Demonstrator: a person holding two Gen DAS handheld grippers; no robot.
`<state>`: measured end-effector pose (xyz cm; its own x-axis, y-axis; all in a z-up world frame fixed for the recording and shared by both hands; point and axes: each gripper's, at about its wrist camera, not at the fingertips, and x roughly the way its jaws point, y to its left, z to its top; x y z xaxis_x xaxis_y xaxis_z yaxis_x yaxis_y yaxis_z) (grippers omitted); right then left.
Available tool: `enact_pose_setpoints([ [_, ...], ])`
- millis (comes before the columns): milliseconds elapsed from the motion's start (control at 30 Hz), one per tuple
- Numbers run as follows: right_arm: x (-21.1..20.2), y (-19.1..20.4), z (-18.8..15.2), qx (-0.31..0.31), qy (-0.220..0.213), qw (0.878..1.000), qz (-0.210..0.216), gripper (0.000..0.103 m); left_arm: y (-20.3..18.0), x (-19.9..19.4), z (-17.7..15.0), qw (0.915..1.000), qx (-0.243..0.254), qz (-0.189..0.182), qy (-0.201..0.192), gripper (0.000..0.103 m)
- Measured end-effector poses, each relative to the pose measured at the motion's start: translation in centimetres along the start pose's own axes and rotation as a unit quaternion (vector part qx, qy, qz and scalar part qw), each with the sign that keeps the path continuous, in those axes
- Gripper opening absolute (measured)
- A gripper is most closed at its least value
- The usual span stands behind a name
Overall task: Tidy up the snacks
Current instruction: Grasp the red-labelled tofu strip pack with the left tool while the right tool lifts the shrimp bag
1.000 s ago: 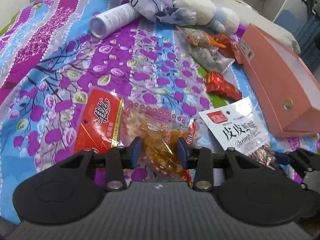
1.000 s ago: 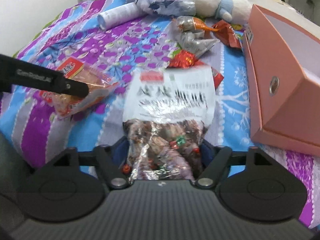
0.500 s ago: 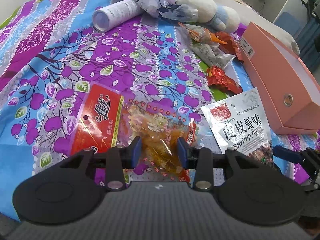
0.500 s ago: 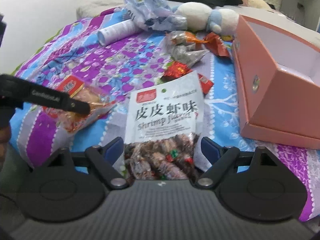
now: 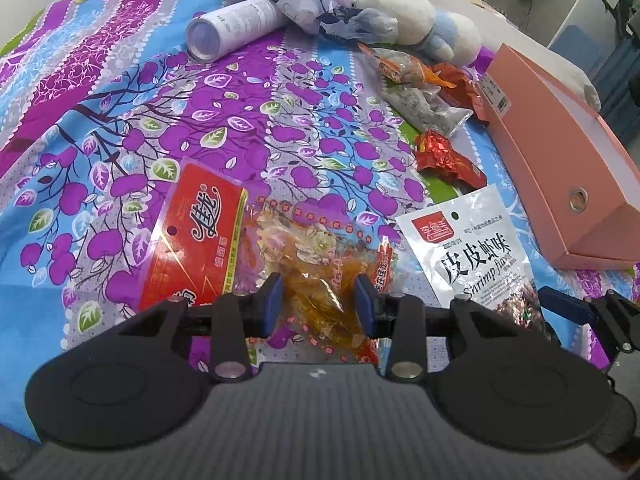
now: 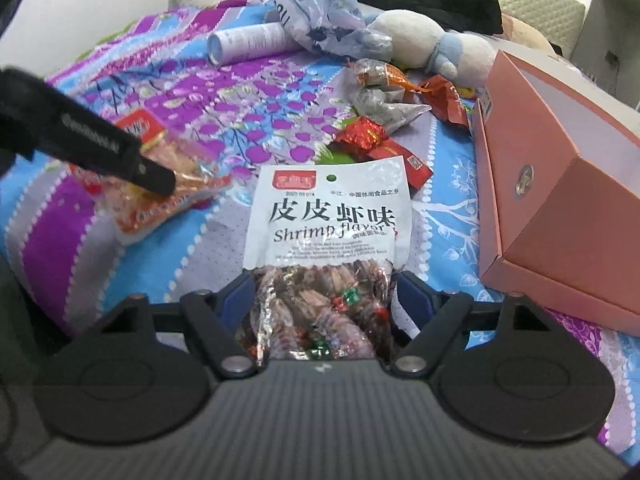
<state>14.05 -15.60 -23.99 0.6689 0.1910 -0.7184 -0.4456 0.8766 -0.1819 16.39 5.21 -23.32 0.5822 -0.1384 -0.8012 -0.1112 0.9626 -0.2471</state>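
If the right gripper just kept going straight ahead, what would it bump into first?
The right gripper already has the shrimp flavor bag between its fingers, so it would push that bag first. Beyond it lies the red foil snack, probably next, though depth is hard to judge here.

On the floral bedspread [image 5: 120,92]: one red-labelled snack bag [image 5: 224,240], one shrimp-flavor snack bag [image 6: 328,216], one red foil packet [image 5: 444,156], one grey clear packet [image 5: 428,108], one orange-tipped packet [image 5: 404,68], one white tube [image 5: 232,28], one plush toy [image 5: 420,24], one pink box [image 6: 560,184], one crumpled plastic bag [image 6: 320,12].
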Motion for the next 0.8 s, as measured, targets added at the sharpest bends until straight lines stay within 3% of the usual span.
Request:
enact_pose_setpoints([
  [267,1.3,-1.1,-0.1,0.035,0.019,0.999,0.021,0.080,-0.1,0.2,-0.1,1.0000,0.000,0.003,-0.001,0.044],
  [367,1.5,-1.0,0.2,0.041,0.026,0.998,0.032,0.069,-0.1,0.2,0.0,1.0000,0.003,0.003,-0.002,0.044],
  [433,1.2,-0.8,0.7,0.043,0.027,0.998,0.038,0.052,-0.2,0.1,0.0,1.0000,0.005,0.001,-0.003,0.044],
  [500,1.0,-0.8,1.2,0.054,0.033,0.997,0.044,0.044,-0.2,0.0,0.1,1.0000,0.001,-0.001,-0.003,0.044],
  [800,-0.7,-1.6,2.6,0.073,0.023,0.997,0.017,0.041,-0.3,-1.3,0.5,0.9999,-0.009,-0.003,-0.013,0.043],
])
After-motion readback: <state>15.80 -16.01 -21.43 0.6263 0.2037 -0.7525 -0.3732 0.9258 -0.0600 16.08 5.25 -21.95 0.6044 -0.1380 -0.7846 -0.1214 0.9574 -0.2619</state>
